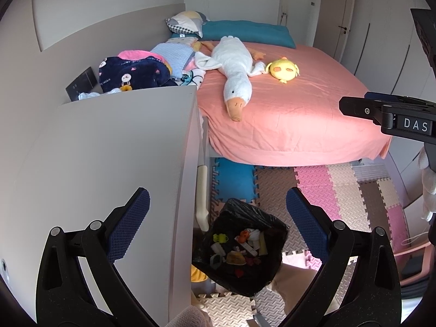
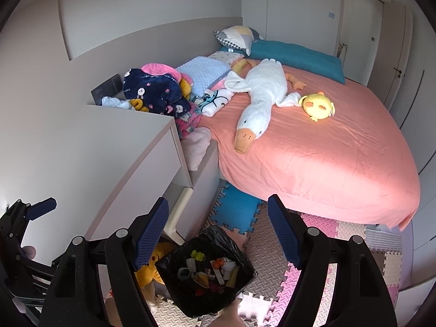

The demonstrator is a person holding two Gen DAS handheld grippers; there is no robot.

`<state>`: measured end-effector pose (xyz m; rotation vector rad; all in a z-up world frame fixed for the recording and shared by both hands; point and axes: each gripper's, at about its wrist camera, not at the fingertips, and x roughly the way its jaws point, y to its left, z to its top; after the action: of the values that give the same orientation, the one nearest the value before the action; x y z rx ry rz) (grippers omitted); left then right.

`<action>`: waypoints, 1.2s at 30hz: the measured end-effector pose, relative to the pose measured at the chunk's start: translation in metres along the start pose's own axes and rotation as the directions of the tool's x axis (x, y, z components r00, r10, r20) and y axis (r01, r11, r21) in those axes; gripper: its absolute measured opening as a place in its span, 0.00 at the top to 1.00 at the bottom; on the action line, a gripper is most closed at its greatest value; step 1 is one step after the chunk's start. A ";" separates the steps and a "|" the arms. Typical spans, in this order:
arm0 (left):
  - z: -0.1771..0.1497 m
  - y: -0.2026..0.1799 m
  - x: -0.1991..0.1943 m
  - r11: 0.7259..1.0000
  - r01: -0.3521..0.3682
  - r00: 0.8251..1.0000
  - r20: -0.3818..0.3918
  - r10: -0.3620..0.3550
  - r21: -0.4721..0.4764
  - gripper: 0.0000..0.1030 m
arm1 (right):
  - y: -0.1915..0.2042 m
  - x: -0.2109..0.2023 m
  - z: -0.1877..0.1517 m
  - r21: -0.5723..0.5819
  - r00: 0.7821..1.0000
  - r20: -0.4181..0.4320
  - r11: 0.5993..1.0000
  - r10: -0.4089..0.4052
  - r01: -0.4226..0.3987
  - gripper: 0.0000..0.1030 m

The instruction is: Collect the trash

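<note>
the black plastic-lined trash bin (image 1: 239, 250) stands on the pastel foam puzzle-mat floor (image 1: 327, 190), just beside the foot of the grey cabinet (image 1: 109, 163) and in front of the bed with the salmon-pink cover (image 1: 286, 114). it already holds a jumble of small colourful scraps and white bits. both tongs hang above it released and empty: the left gripper (image 1: 218, 223) has its blue-padded jaws spread wide over the bin's mouth, and the right gripper (image 2: 218, 229) is spread likewise. judging from this, a drop is finished or another pickup is due. to do it well, look over the grey cabinet top and the bed for loose litter, leave the long white plush goose (image 1: 231, 65) and the round yellow plush chick (image 1: 283, 69) alone as toys, clench only on real scraps, and let go directly above the bin's opening so nothing catches on the liner's rim
</note>
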<state>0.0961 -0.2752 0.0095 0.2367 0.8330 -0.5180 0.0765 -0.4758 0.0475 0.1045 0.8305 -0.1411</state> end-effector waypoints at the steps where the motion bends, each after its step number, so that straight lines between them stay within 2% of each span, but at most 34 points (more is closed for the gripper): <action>1: 0.000 0.000 0.000 1.000 0.001 1.000 0.000 -0.001 -0.001 0.06 | 0.000 0.000 0.000 -0.002 1.000 0.001 1.000 0.000 0.000 0.27; 11: 0.002 -0.006 -0.002 1.000 0.003 1.000 0.001 -0.003 0.028 0.06 | -0.001 -0.003 0.000 -0.007 1.000 0.008 1.000 -0.005 0.005 0.27; 36: 0.000 -0.003 -0.004 0.999 0.035 0.999 0.014 -0.035 0.007 0.06 | -0.008 -0.005 -0.002 -0.005 1.000 0.010 1.000 -0.002 0.002 0.27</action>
<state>0.0918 -0.2763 0.0125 0.2251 0.8233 -0.5548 0.0702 -0.4826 0.0495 0.0984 0.8213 -0.1418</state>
